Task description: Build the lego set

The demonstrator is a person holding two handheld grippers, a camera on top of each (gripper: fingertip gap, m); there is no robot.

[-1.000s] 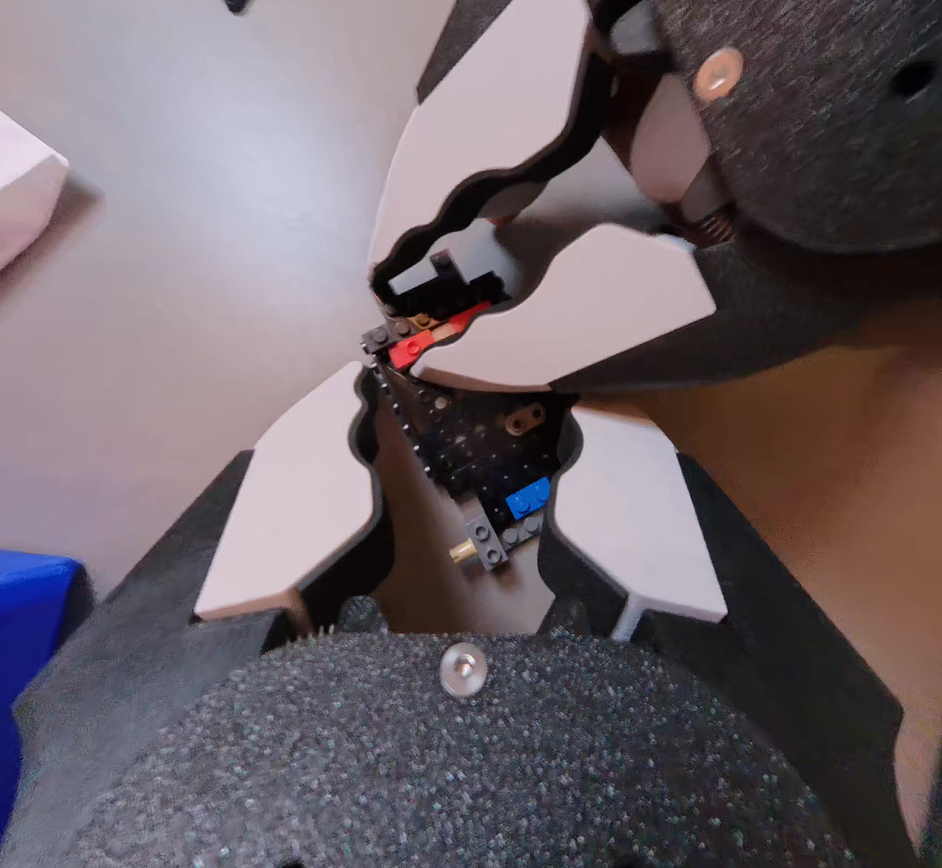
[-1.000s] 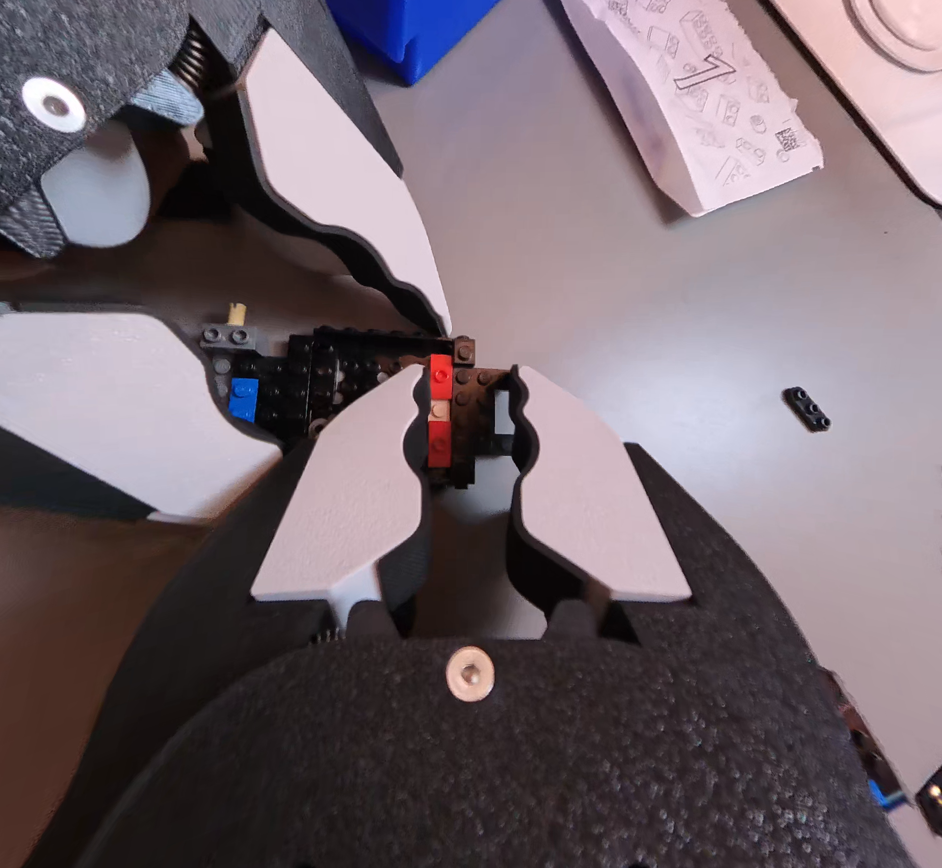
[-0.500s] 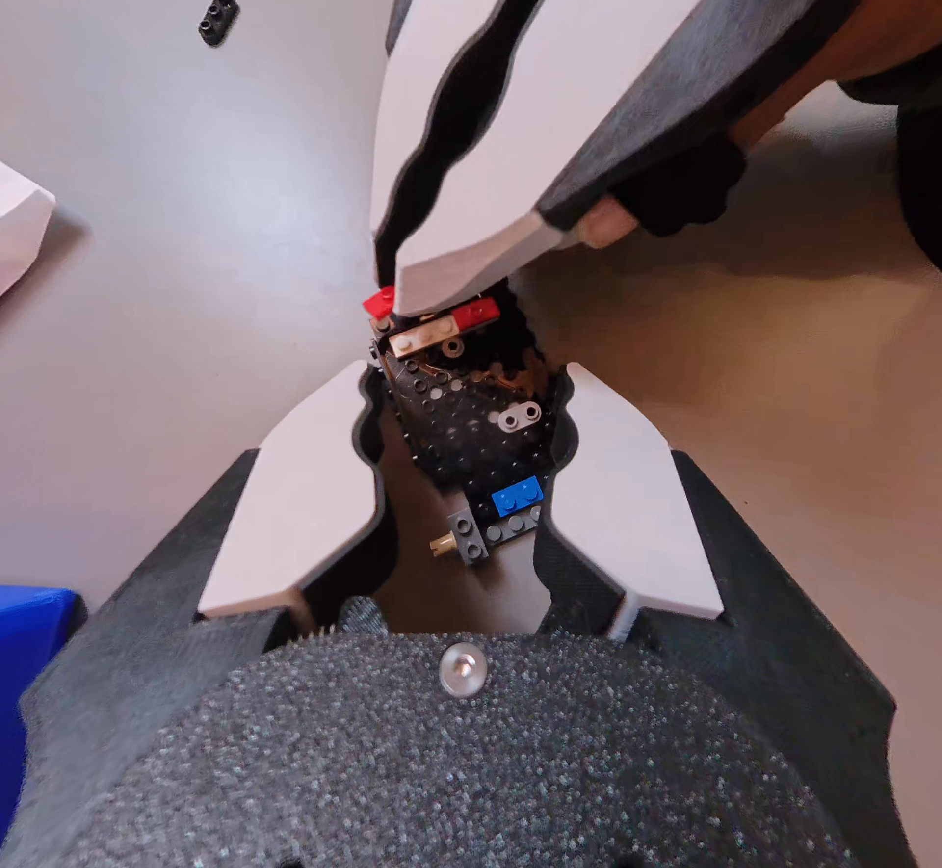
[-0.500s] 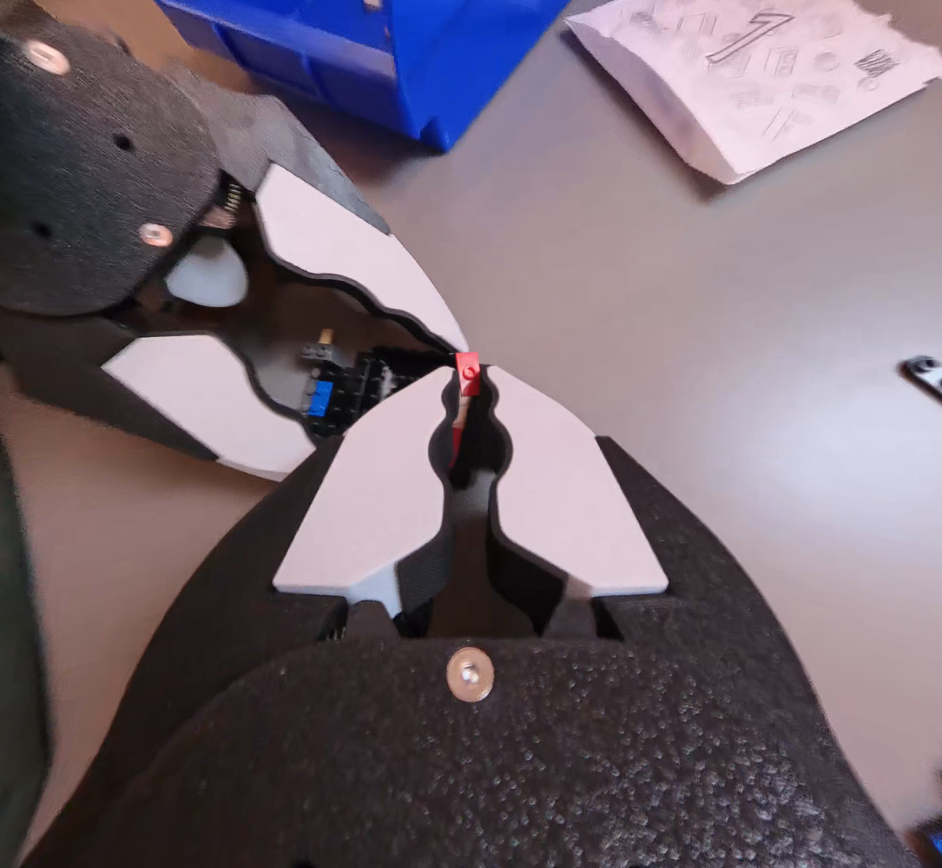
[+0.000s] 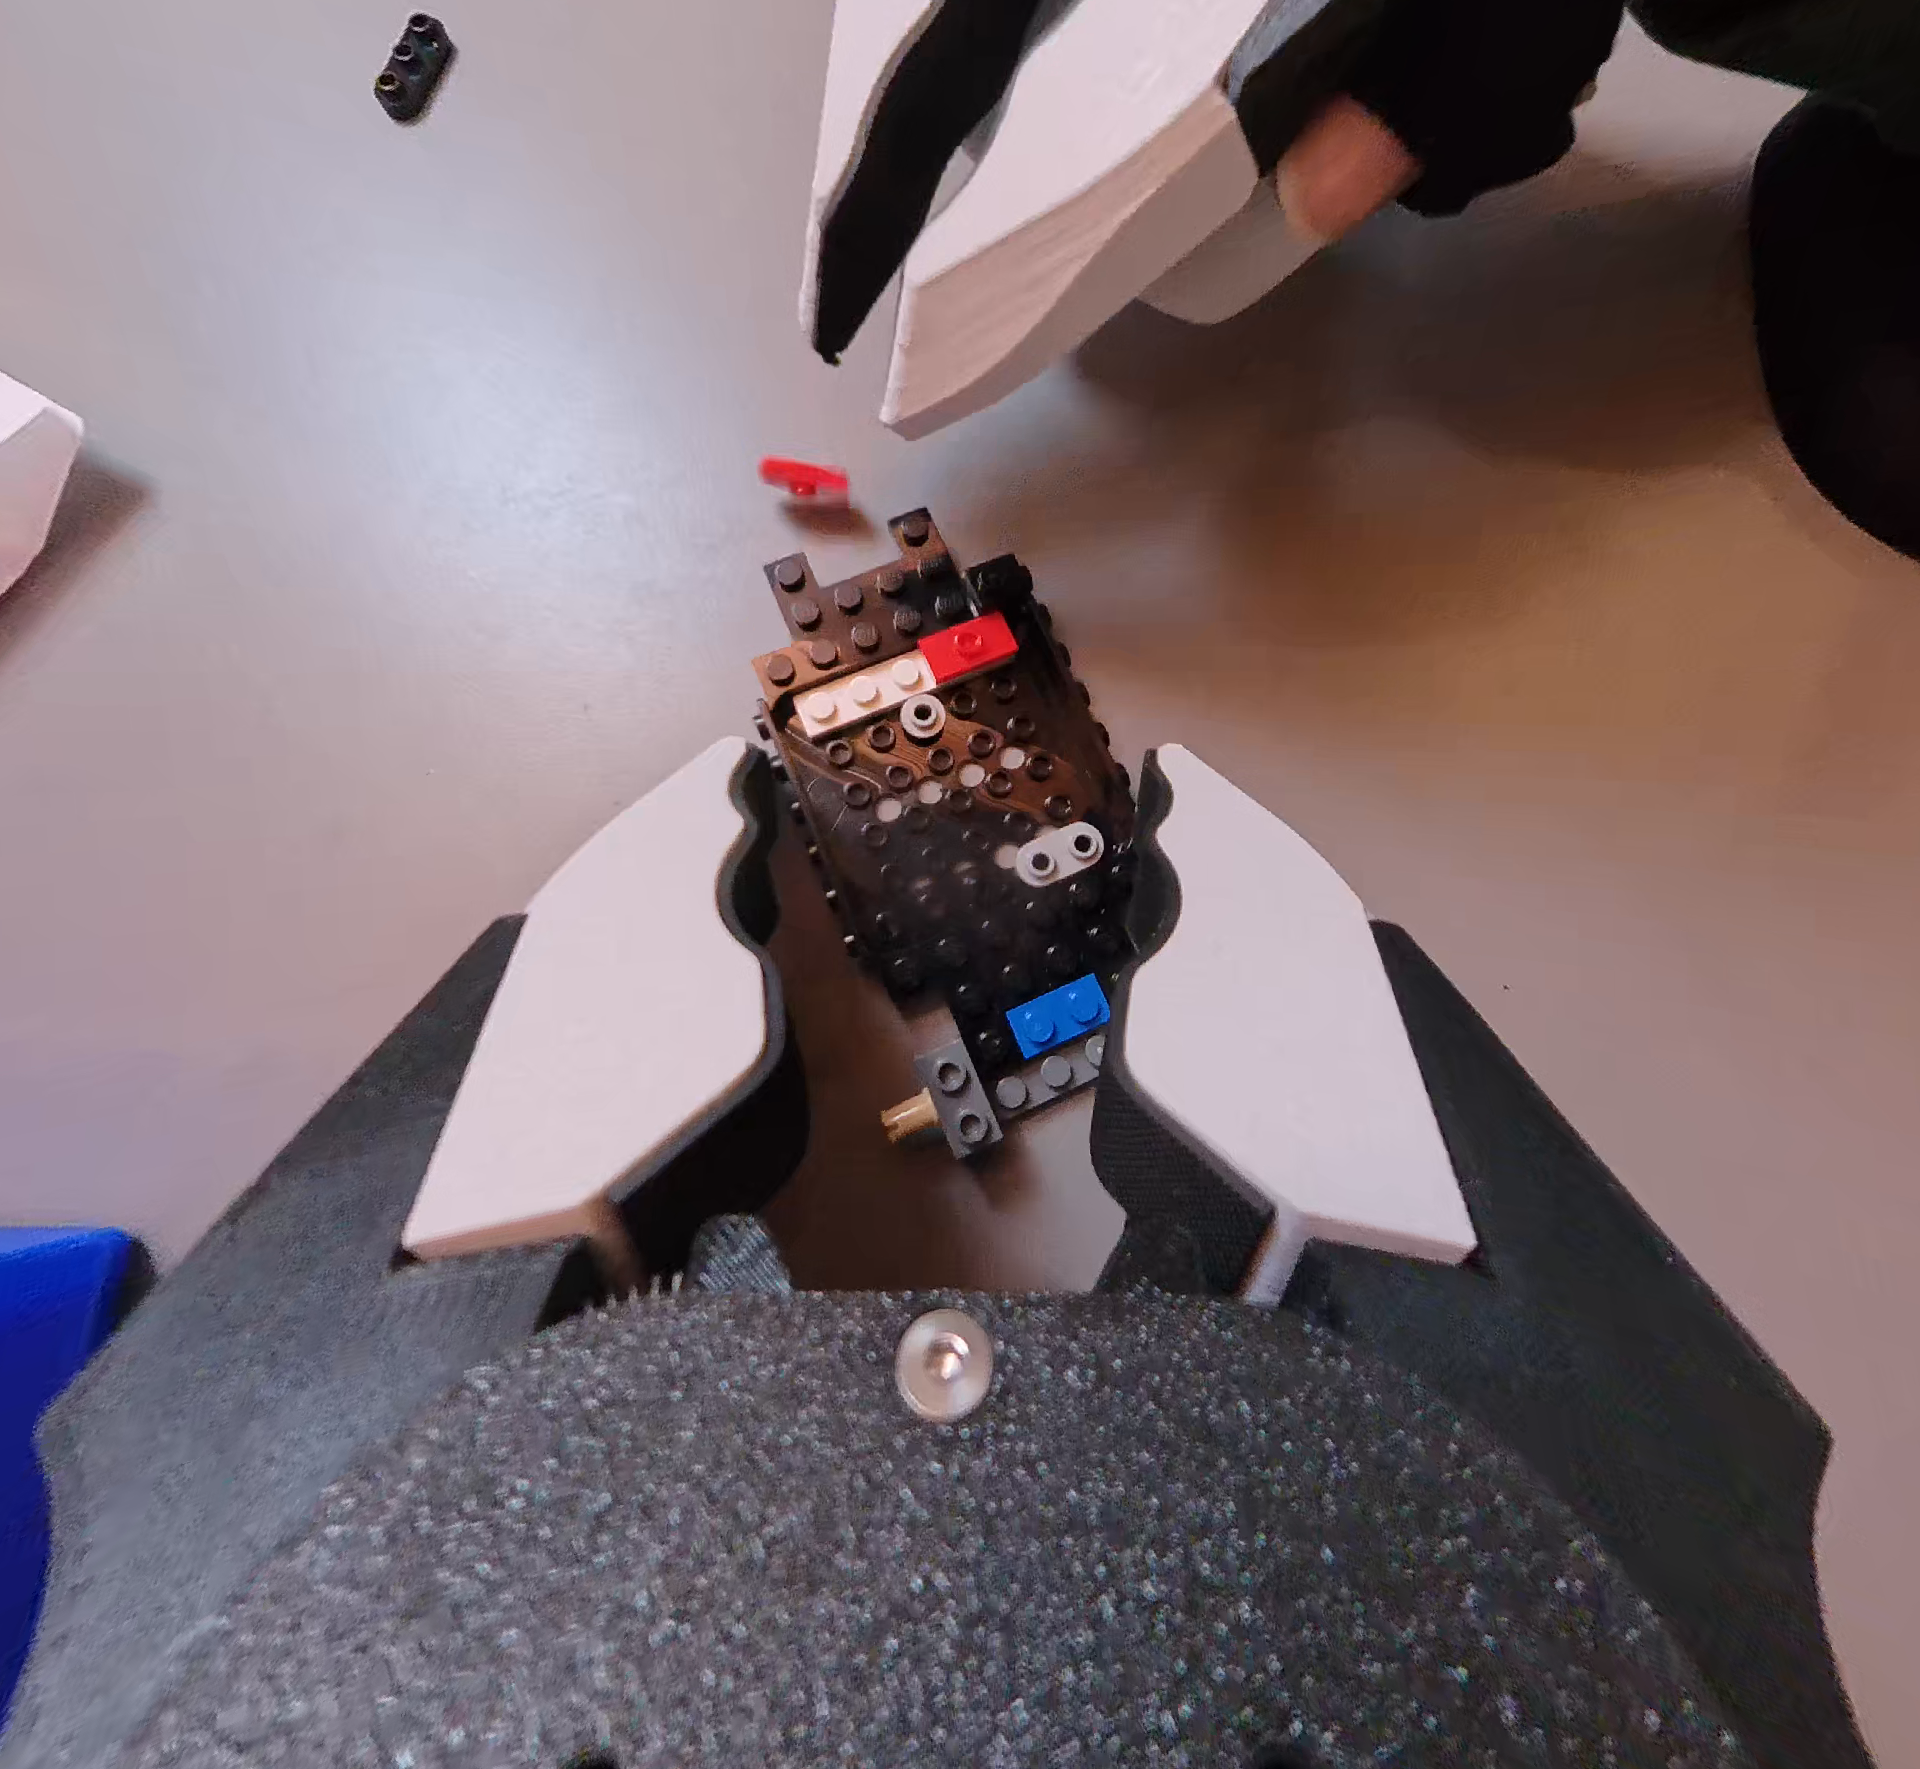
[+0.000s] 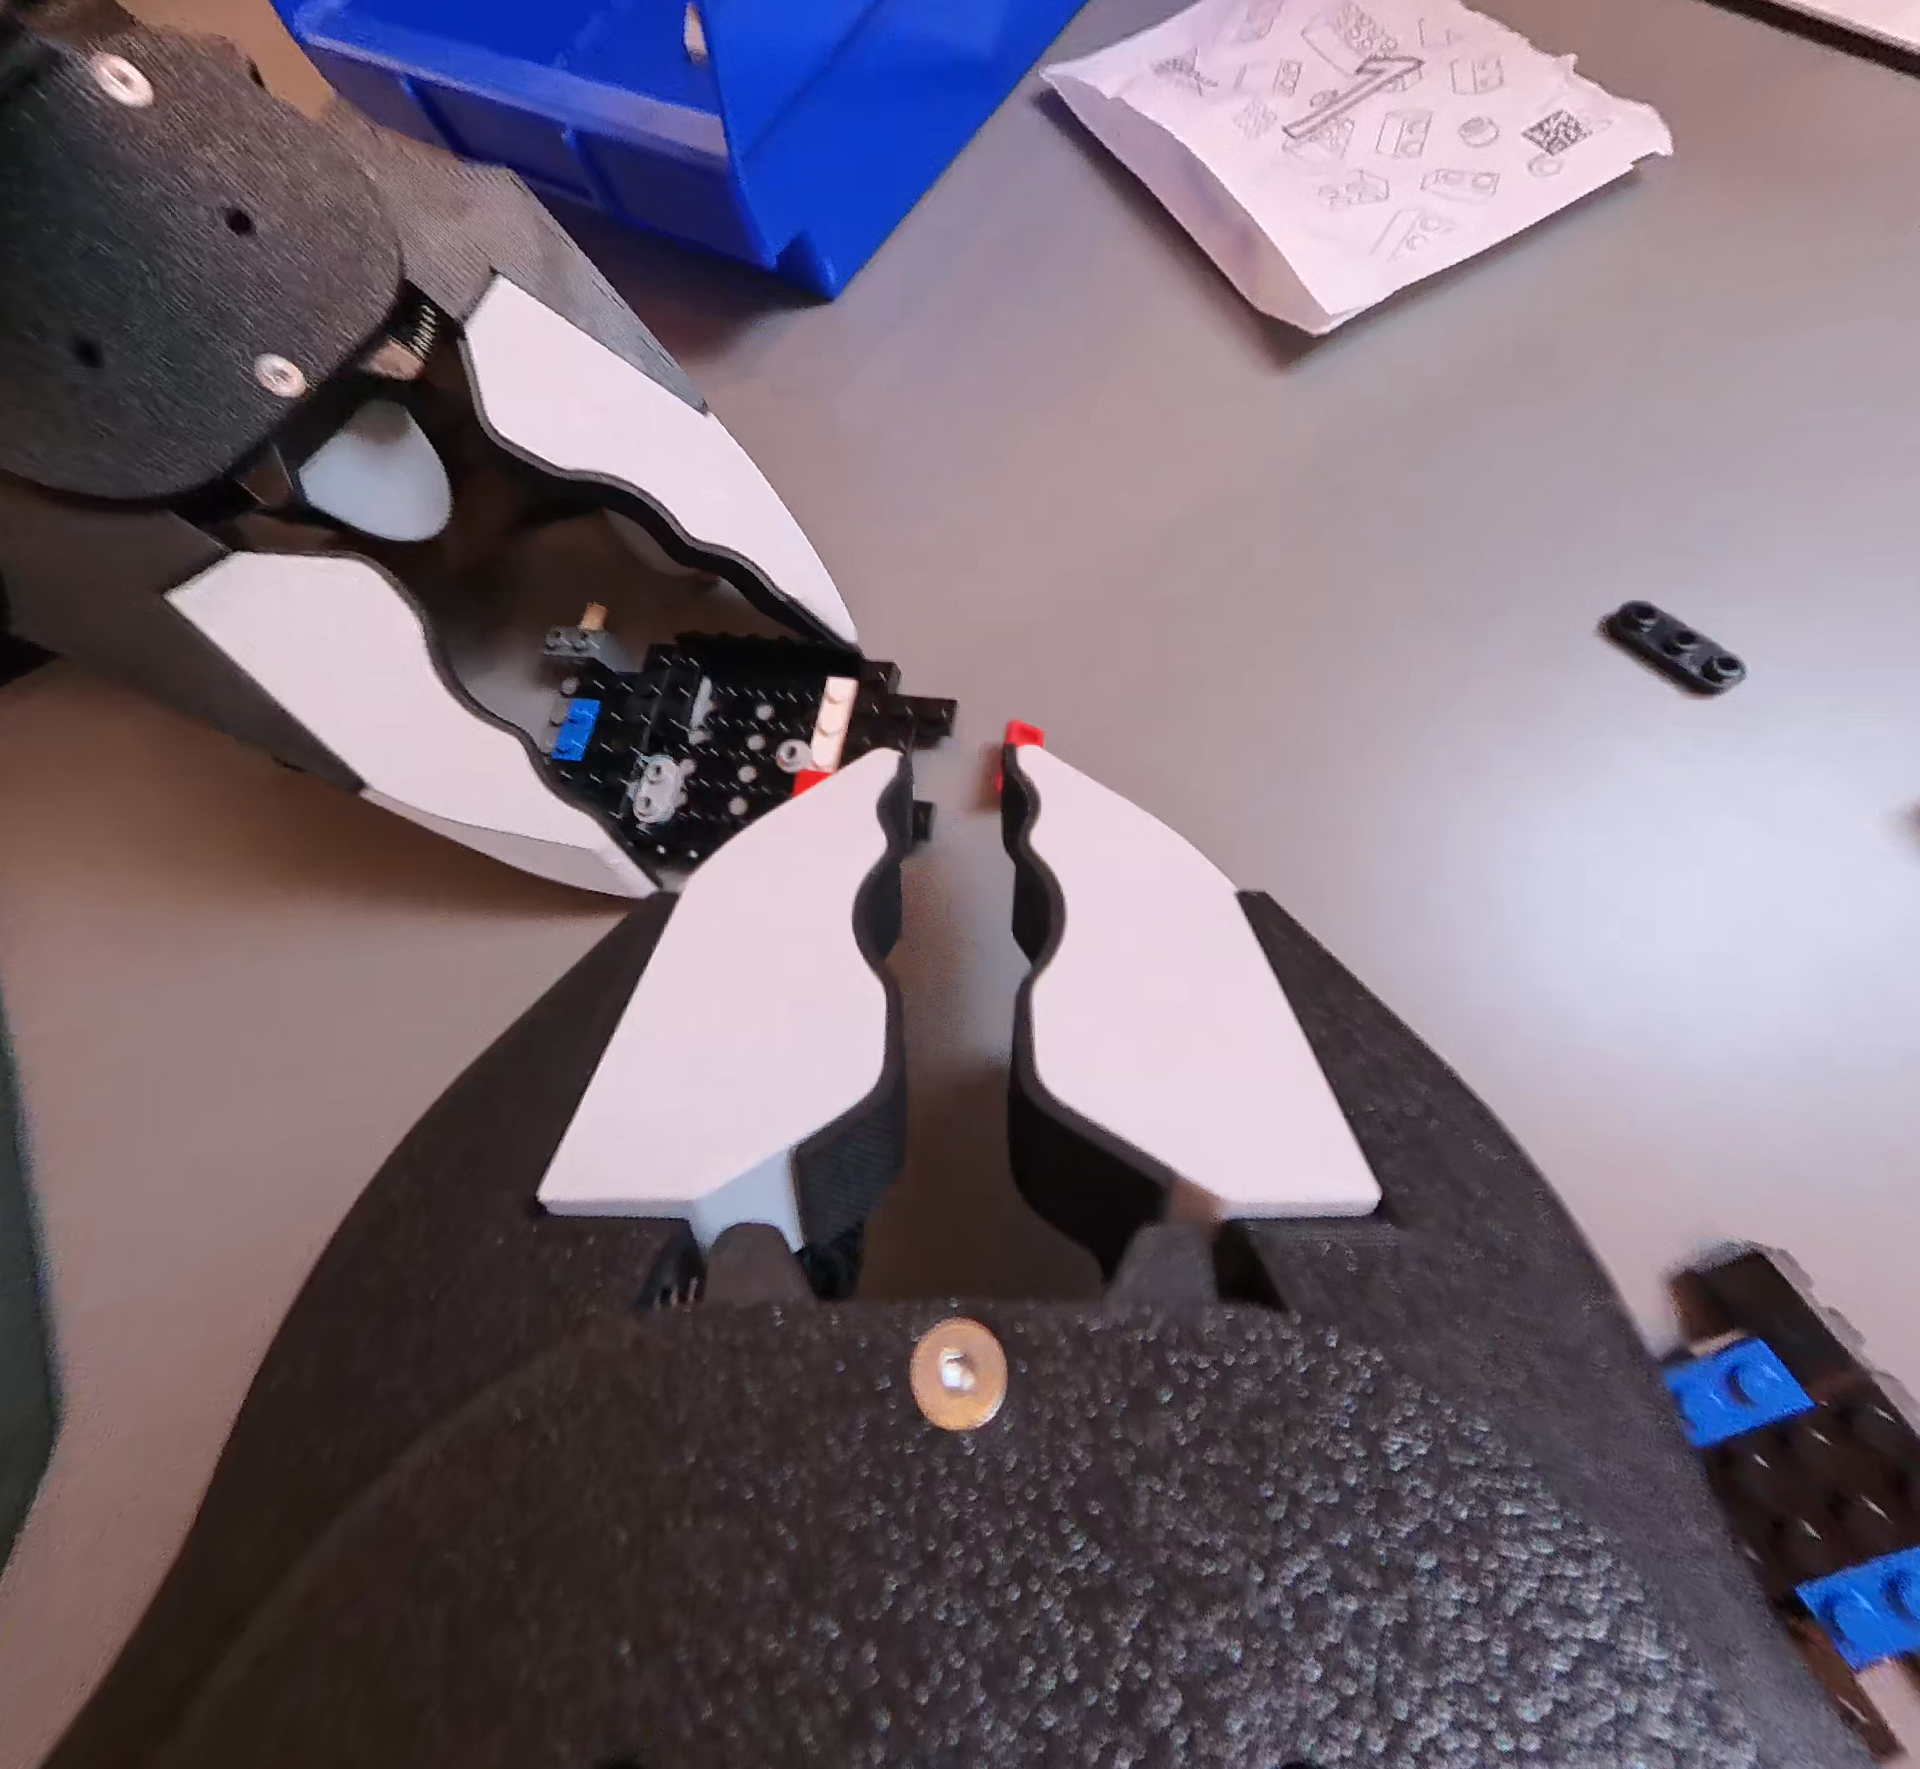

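Now a black brick build (image 5: 940, 815) is held flat on the grey table (image 5: 364, 472), clamped between the two fingers of the left gripper (image 5: 951, 789). It is judged light, stiff and easily snapped apart, so its long sides are best pinched. The right gripper (image 6: 951, 769) is parted and nothing is held; a small red piece (image 5: 802, 476) is seen just beside its tip. A blue bin (image 6: 644, 26), a paper bag (image 6: 1361, 119) and a black strip (image 6: 1673, 647) are kept well apart.

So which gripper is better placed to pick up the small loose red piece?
Right: the right gripper is open, tips beside the red piece; the left gripper holds the black build.
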